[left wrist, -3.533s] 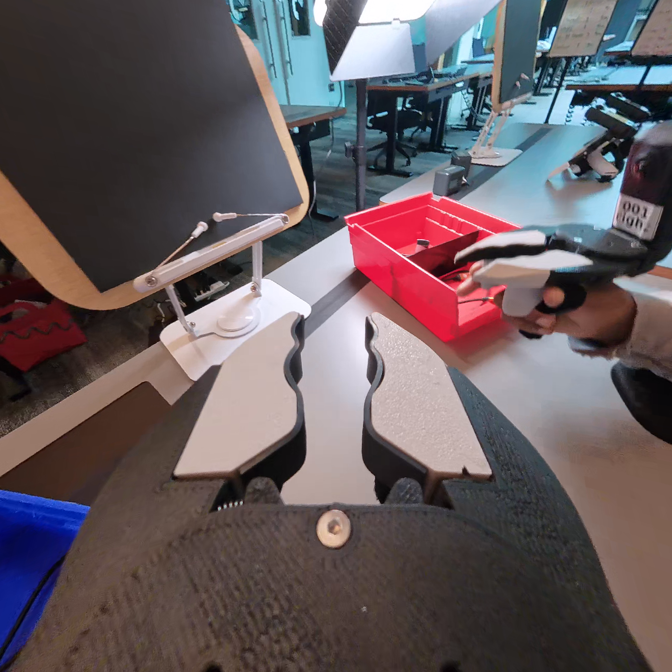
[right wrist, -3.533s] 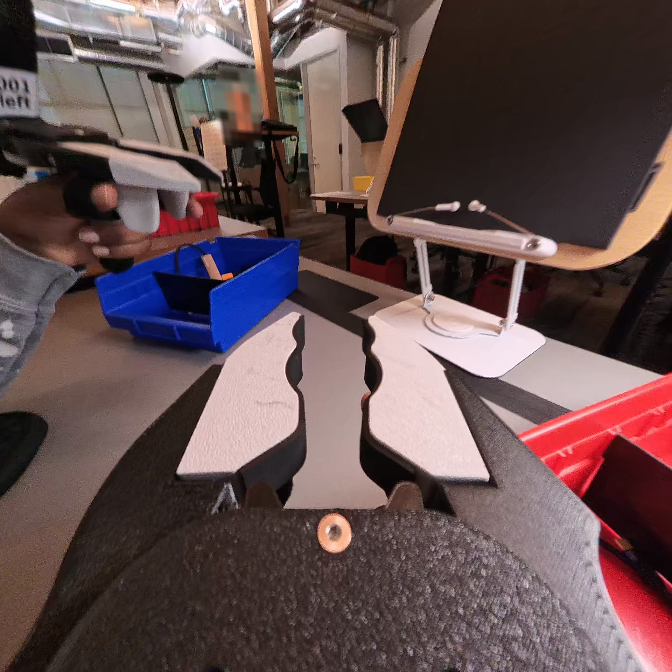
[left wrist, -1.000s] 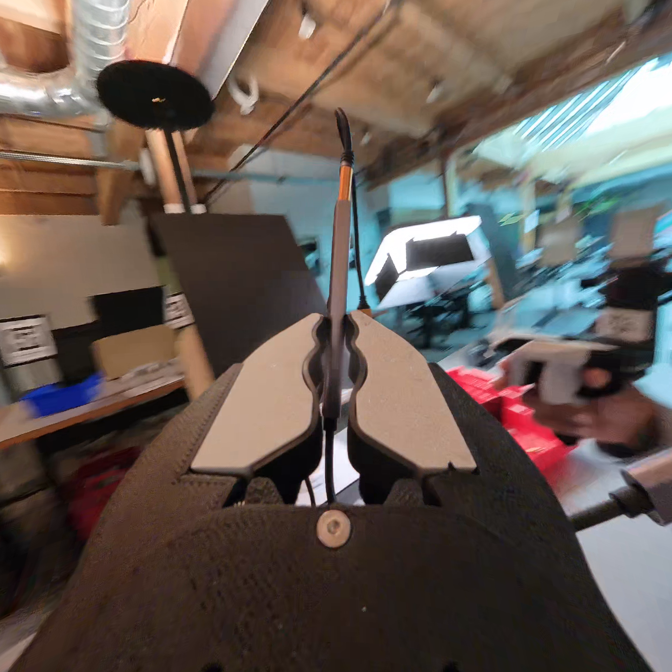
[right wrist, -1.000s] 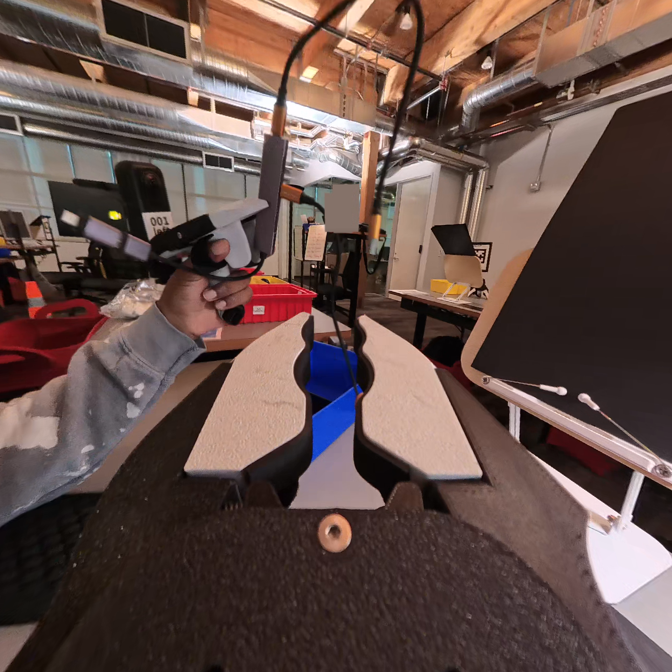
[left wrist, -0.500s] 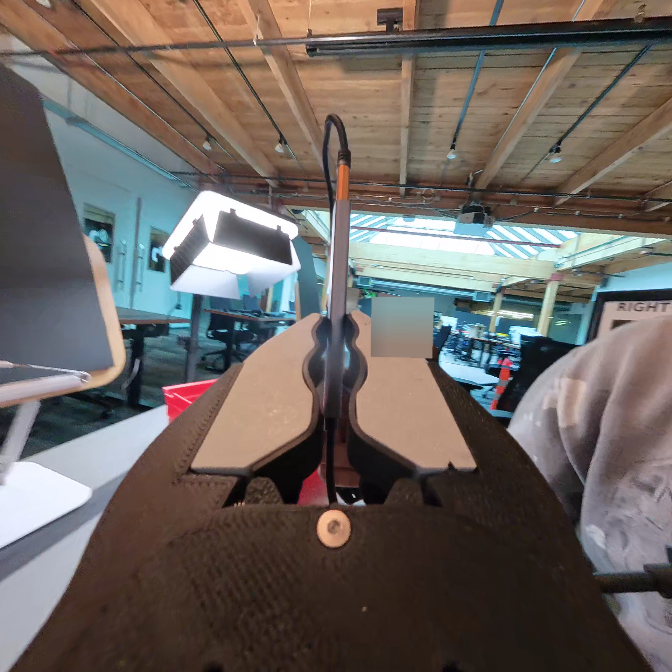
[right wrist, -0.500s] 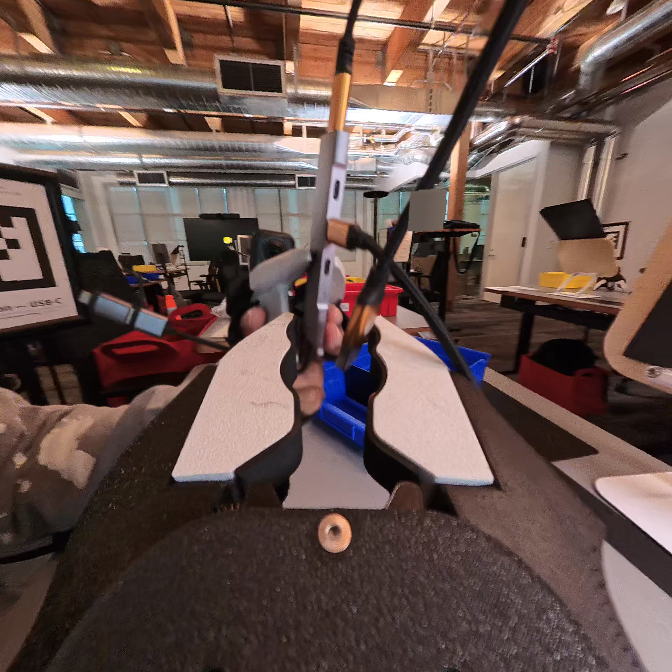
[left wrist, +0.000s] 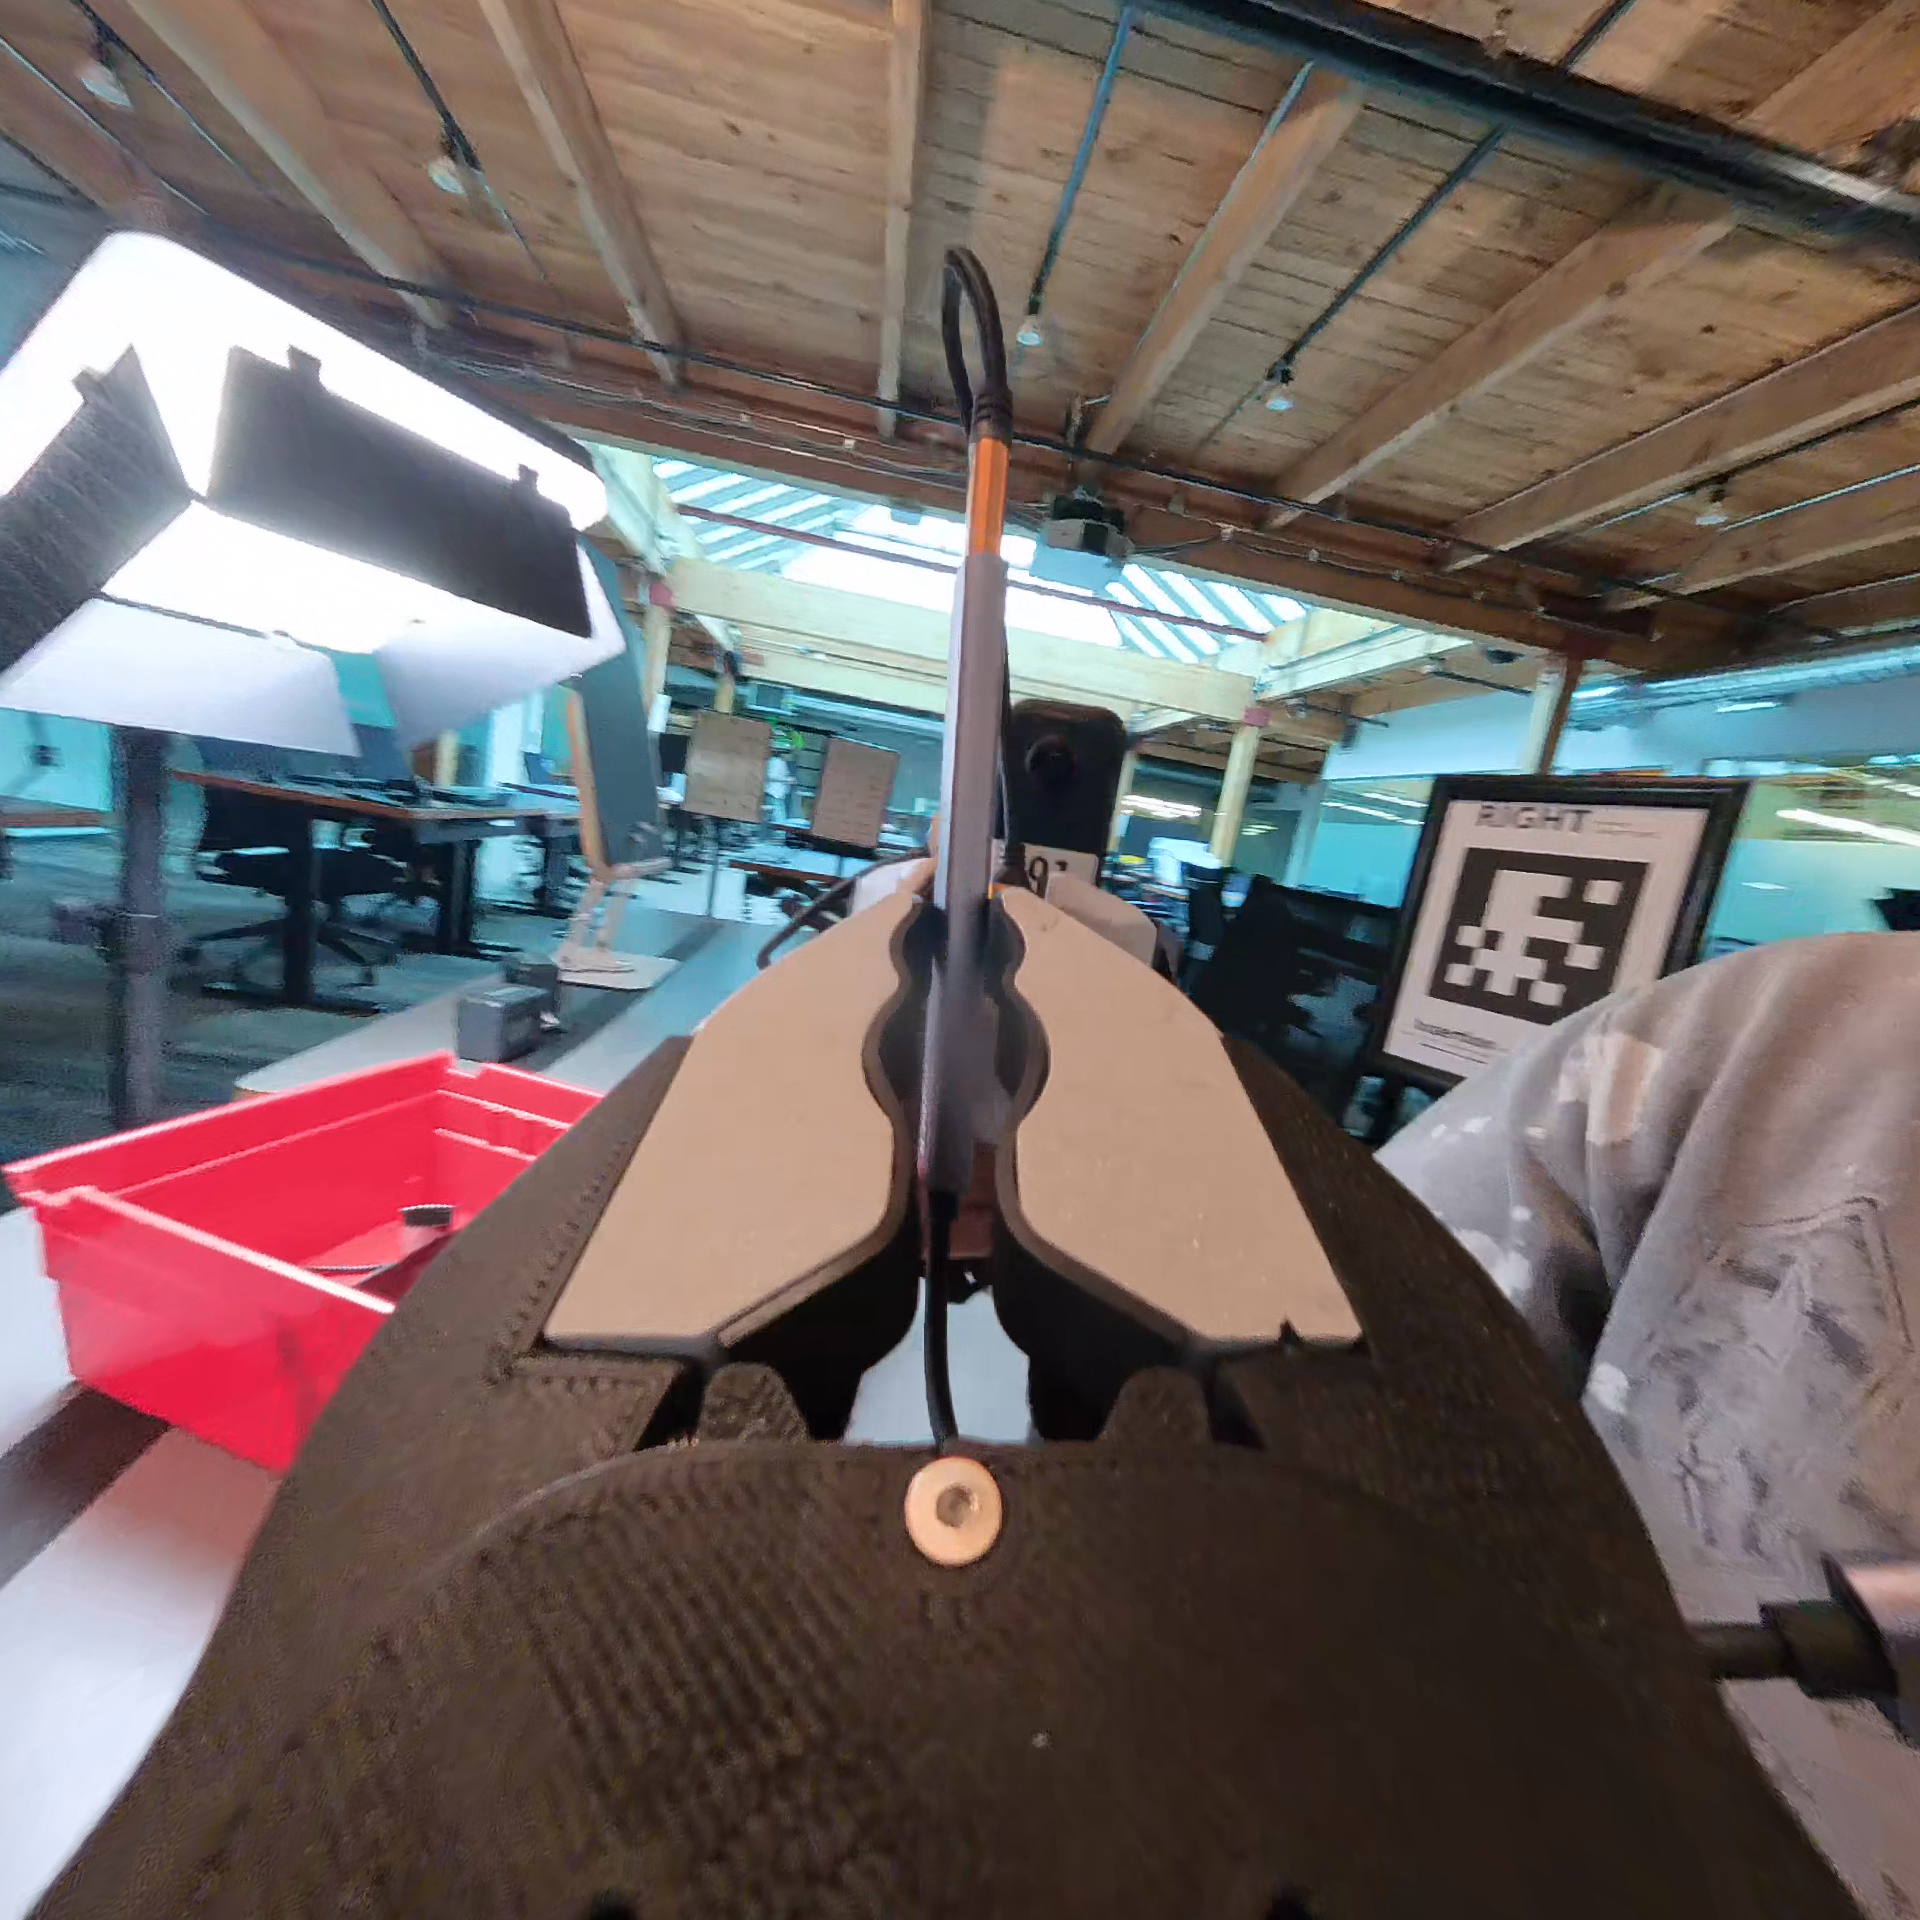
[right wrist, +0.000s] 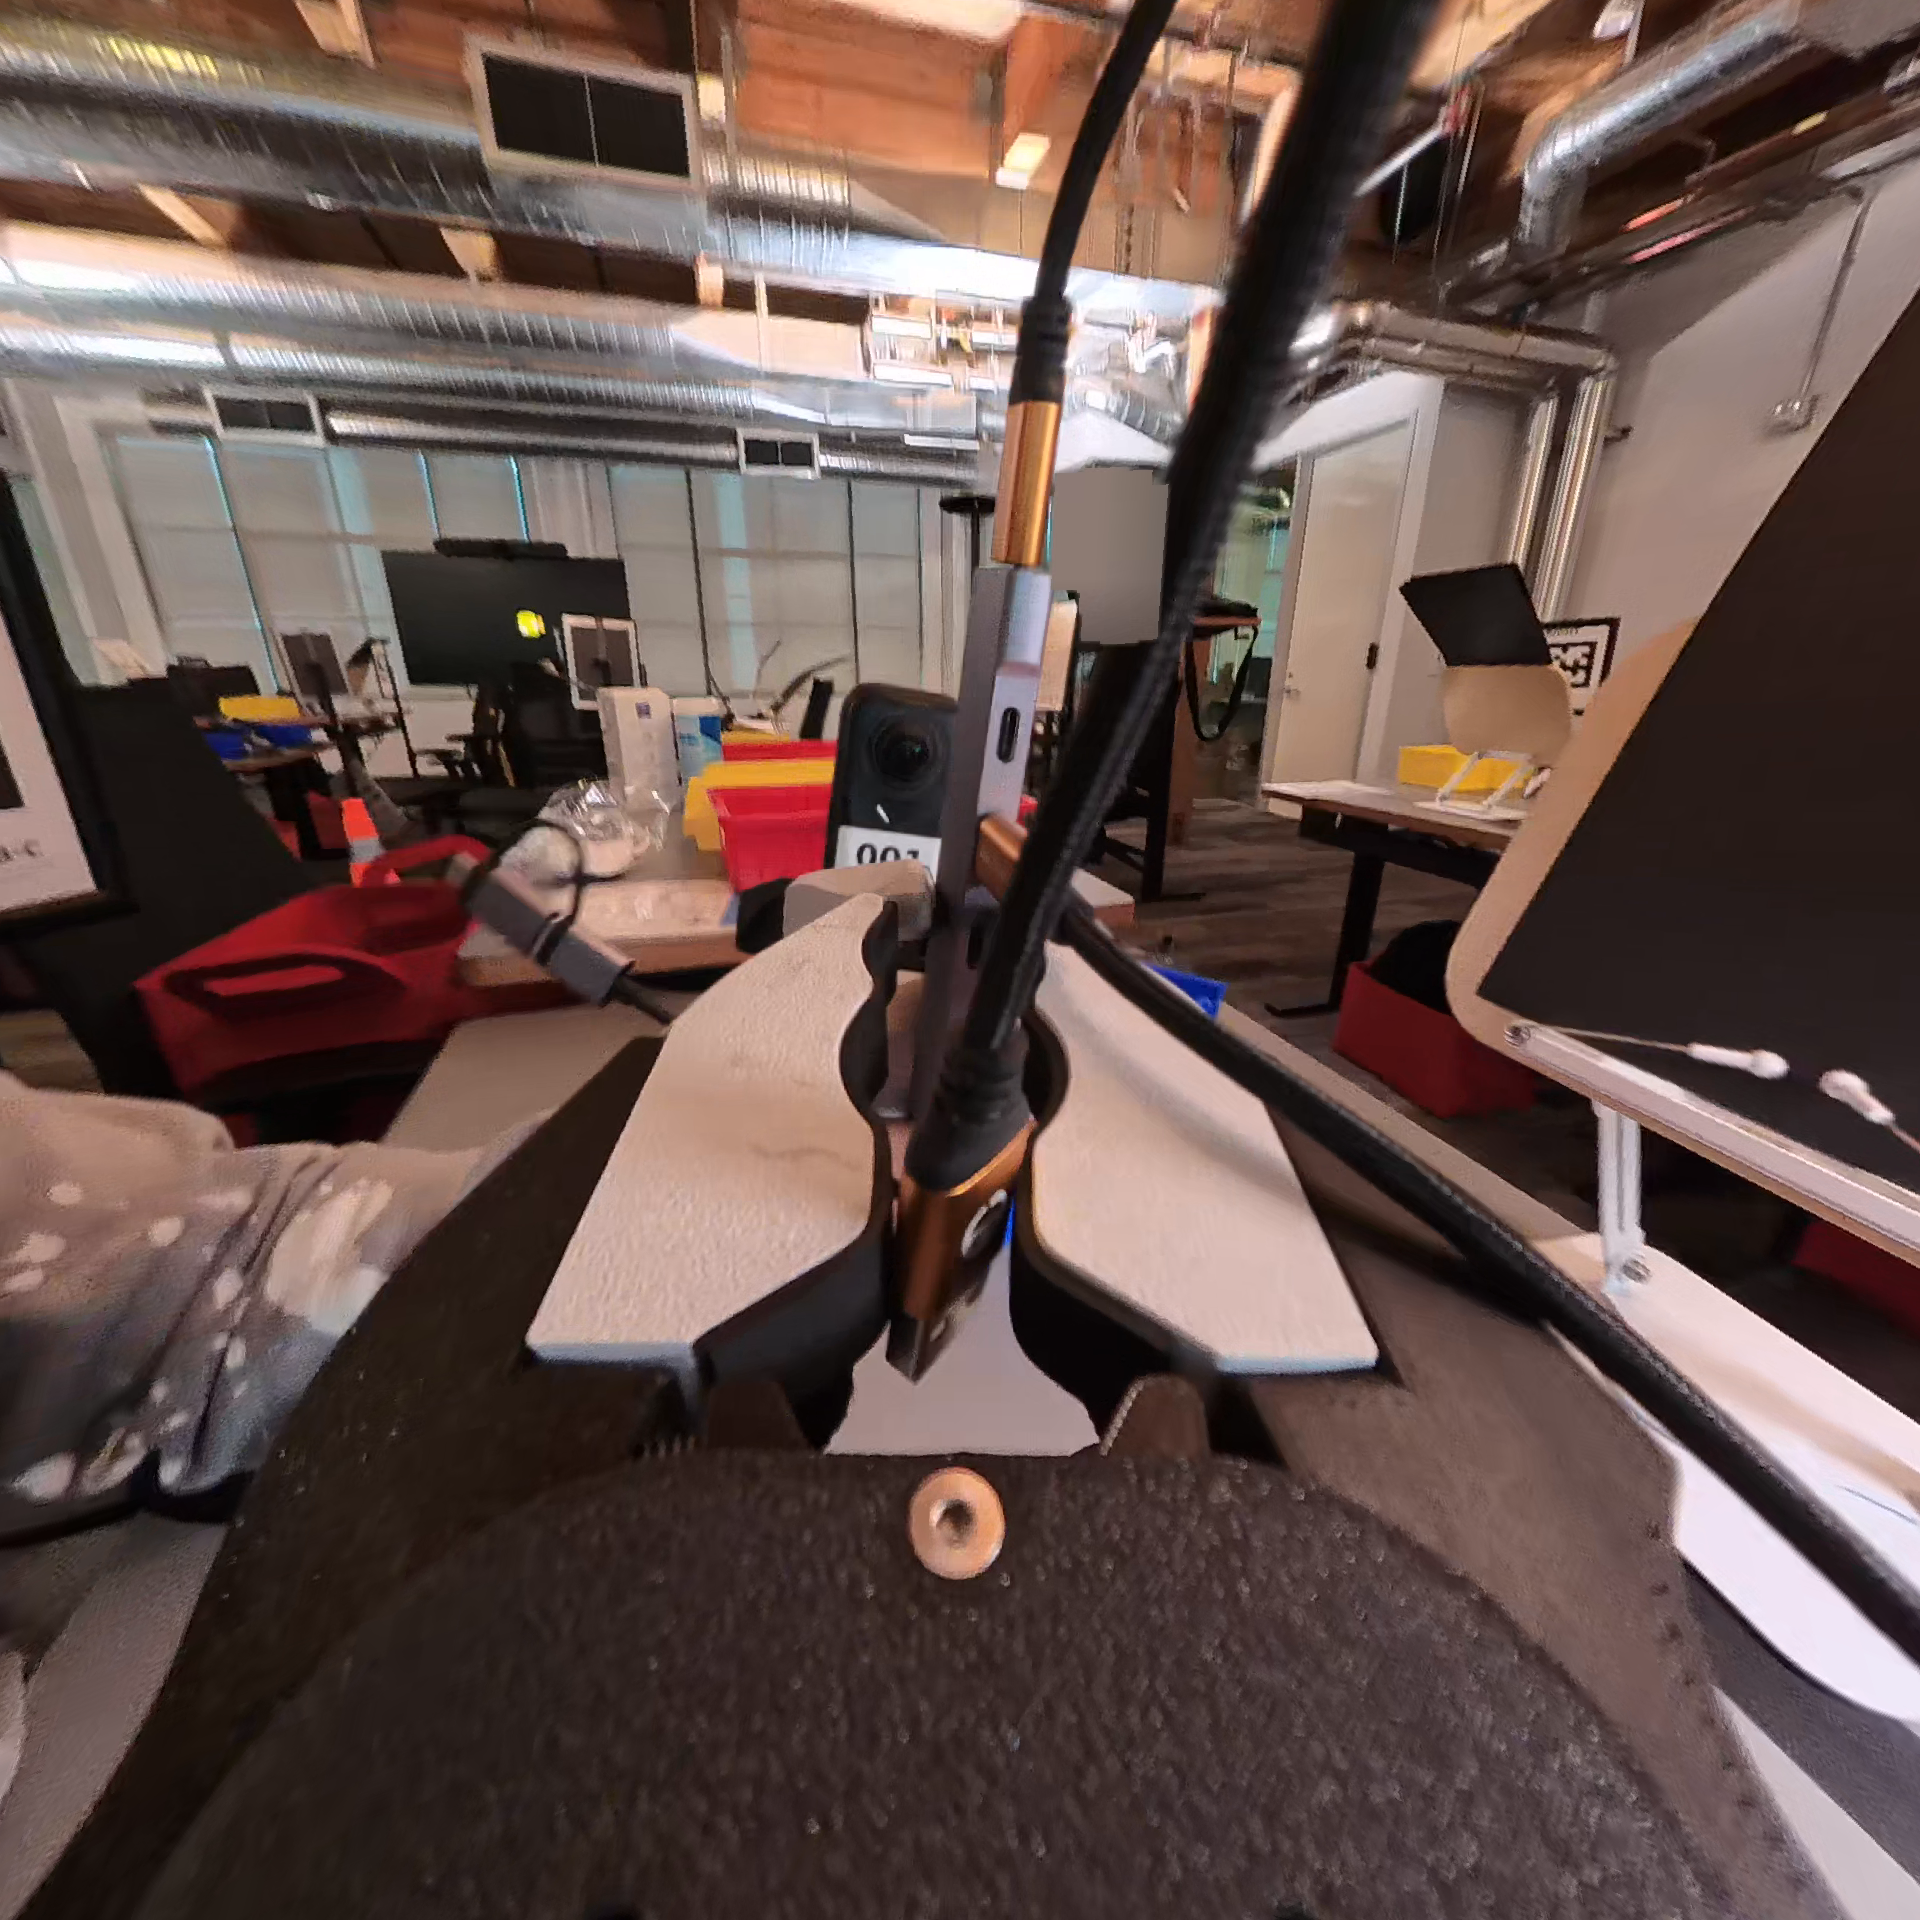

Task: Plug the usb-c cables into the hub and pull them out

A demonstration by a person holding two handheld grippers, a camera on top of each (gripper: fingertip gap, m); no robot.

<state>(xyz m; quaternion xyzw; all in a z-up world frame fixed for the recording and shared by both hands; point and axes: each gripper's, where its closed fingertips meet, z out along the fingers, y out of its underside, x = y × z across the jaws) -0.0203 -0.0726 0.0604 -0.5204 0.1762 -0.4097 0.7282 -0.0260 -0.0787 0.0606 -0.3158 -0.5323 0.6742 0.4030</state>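
Note:
My left gripper (left wrist: 961,935) is shut on the grey hub (left wrist: 966,810) and holds it upright in the air. An orange-collared USB-C plug (left wrist: 985,488) with a black cable sits in the hub's top end. In the right wrist view the hub (right wrist: 1003,717) stands just beyond my right gripper (right wrist: 961,945), with the top plug (right wrist: 1023,488) and a second orange plug (right wrist: 1003,836) at its side. My right gripper is shut on a loose orange USB-C plug (right wrist: 951,1247). The plug's metal tip points back toward the camera, and its black cable (right wrist: 1101,790) runs upward.
A red bin (left wrist: 260,1226) stands on the table at the left. A blue bin (right wrist: 1184,987) lies behind the hub. A black board on a white stand (right wrist: 1714,831) is at the right. The hub's own grey tail connector (right wrist: 551,935) hangs at the left. A sleeve (left wrist: 1714,1247) is close by. Both grippers' tips are close together, under 4 cm apart.
My right gripper has moved up to the hub and its fingers have narrowed onto the loose orange plug. My left gripper keeps the hub upright and has swung a little.

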